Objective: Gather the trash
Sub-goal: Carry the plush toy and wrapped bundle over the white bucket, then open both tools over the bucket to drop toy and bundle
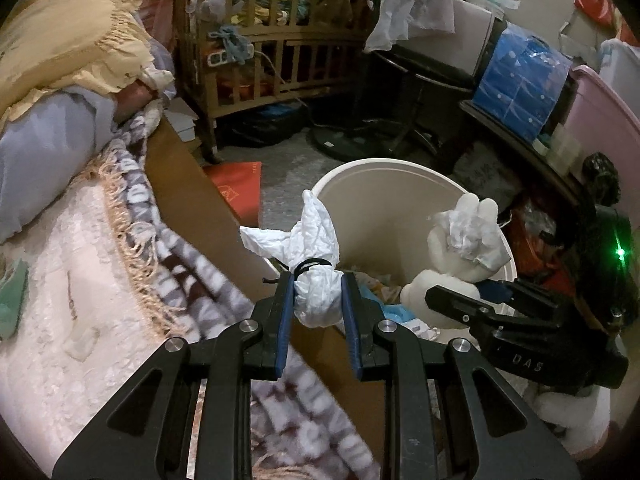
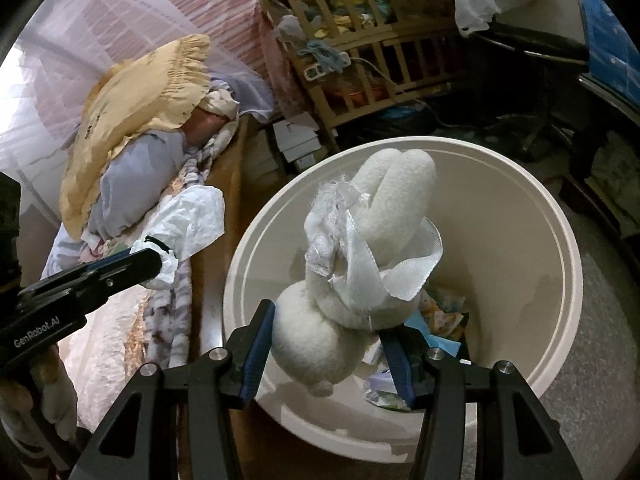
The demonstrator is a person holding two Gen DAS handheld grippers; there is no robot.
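My left gripper (image 1: 318,300) is shut on a white crumpled bag tied with a black band (image 1: 308,264), held at the bed's edge beside the cream trash bin (image 1: 360,208). My right gripper (image 2: 328,340) is shut on a white plush toy with a white ribbon (image 2: 360,248), held over the open cream bin (image 2: 560,280). The bin holds paper and wrapper scraps (image 2: 440,316). The plush toy (image 1: 460,240) and right gripper (image 1: 472,300) show in the left wrist view. The tied bag (image 2: 184,224) and left gripper (image 2: 152,264) show in the right wrist view.
A bed with patterned blankets (image 1: 100,280) and a brown side board (image 1: 192,200) lies left of the bin. A yellow pillow (image 2: 136,112) sits on it. A wooden crib (image 1: 276,40) stands behind. A cluttered dark shelf with a blue pack (image 1: 520,84) is right.
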